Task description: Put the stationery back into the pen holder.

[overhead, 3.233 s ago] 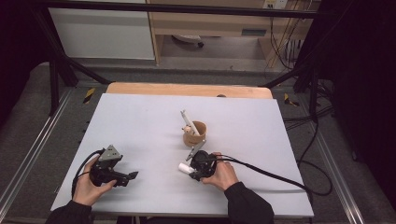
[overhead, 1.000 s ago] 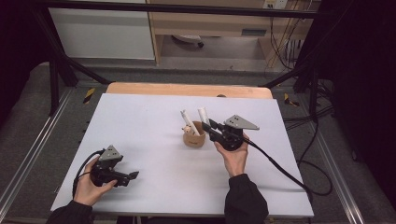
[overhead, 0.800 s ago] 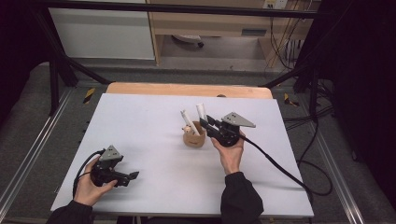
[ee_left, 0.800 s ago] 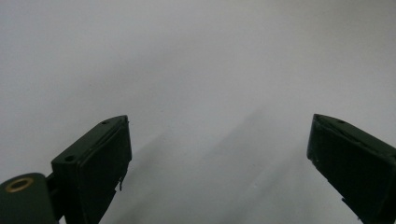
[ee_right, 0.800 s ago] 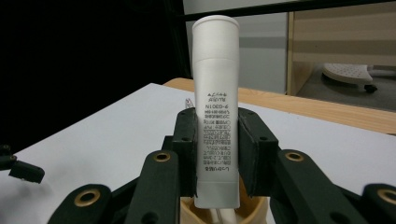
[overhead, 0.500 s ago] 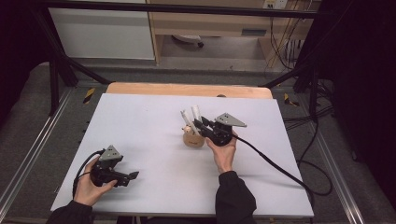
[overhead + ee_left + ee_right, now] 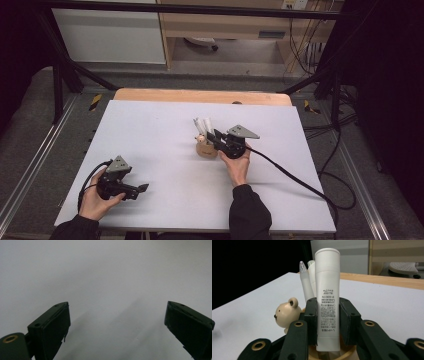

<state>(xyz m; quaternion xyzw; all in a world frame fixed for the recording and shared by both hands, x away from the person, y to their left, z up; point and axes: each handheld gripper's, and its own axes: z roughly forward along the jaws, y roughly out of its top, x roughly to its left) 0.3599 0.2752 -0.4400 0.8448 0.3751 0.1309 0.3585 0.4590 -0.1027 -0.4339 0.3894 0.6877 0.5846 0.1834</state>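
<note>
our right tool (image 7: 327,322) grips the white tube (image 7: 327,297) upright over the bear-faced holder (image 7: 206,149), apparently not yet released, while the left tool (image 7: 117,325) rests wide, empty.

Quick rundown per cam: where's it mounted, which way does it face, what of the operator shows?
High view: above the person's side, looking forward and down at the table; both forearms, left claw, right claw.
Left gripper view: low over bare table, own jaws apart.
Right gripper view: level, jaws shut on white tube over bear holder.
Shared: tube, holder.
</note>
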